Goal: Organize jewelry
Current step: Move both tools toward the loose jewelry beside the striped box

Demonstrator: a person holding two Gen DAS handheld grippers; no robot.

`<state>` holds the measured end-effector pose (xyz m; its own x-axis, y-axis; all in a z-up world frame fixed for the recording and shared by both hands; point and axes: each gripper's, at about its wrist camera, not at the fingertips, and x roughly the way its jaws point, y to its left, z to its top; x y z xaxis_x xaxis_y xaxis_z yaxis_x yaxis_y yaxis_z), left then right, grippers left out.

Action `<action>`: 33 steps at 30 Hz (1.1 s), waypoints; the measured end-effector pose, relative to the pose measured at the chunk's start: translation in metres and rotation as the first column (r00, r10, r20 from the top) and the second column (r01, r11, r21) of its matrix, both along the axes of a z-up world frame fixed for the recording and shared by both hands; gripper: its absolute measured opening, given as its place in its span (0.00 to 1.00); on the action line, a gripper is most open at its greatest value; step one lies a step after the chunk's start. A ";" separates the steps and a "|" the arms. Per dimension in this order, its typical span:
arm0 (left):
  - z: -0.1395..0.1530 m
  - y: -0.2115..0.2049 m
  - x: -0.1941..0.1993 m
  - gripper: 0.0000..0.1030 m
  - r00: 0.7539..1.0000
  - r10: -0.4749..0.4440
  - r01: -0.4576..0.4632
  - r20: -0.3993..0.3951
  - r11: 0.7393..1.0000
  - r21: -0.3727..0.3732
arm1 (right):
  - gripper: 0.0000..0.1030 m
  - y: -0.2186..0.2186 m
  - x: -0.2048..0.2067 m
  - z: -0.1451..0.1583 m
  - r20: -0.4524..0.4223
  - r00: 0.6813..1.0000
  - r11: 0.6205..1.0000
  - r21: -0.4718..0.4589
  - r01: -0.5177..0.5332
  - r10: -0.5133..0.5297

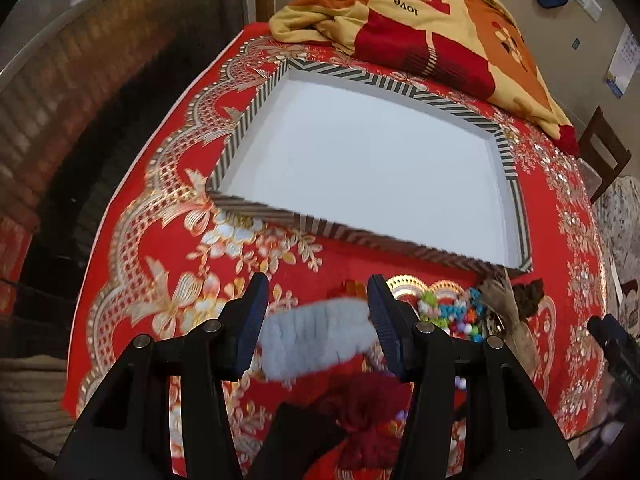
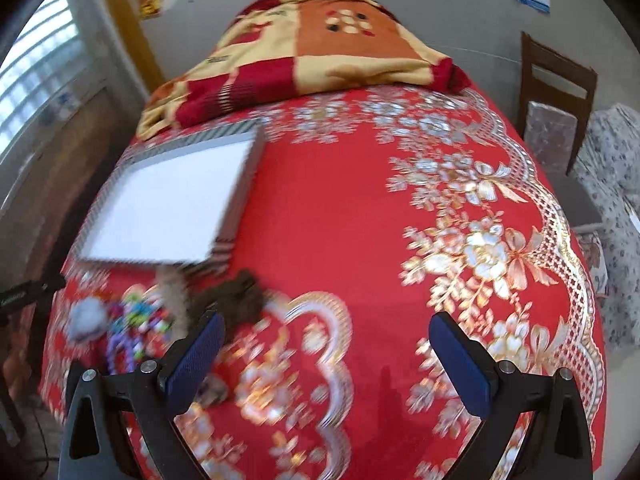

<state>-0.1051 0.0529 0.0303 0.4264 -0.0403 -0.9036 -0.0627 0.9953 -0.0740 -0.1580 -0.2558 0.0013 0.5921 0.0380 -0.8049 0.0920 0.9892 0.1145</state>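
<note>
Your left tool [image 1: 316, 328] stands apart around the grey fuzzy scrunchie [image 1: 316, 340], whose long axis runs across the gap; the striped tray [image 1: 236, 140] lies straight ahead. Your right tool [image 2: 324, 356] gapes empty, farther off.

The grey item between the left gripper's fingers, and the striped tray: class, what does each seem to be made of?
Grey item: soft, fuzzy fabric, perhaps plush or chenille, judging by its ribbed, matte pile; blur leaves this open. Striped tray: probably paper-covered cardboard, given its thin straight walls, printed stripes and flat matte white inside.
</note>
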 end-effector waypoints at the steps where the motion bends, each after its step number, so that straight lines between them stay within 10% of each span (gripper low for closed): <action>1: 0.001 0.002 -0.006 0.49 1.000 0.006 -0.006 0.003 1.000 -0.007 | 0.99 0.006 -0.005 0.001 0.001 1.000 1.000 0.001 -0.016 0.016; 33: 0.010 0.022 -0.075 0.49 0.995 0.073 -0.075 0.073 0.997 0.029 | 0.98 0.104 -0.038 0.009 -0.017 0.967 0.963 -0.098 -0.253 0.252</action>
<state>-0.1797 0.0753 0.0403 0.4912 0.0218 -0.8708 -0.1319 0.9900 -0.0496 -0.1964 -0.1519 0.0102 0.5701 0.1062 -0.8147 -0.1619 0.9867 0.0153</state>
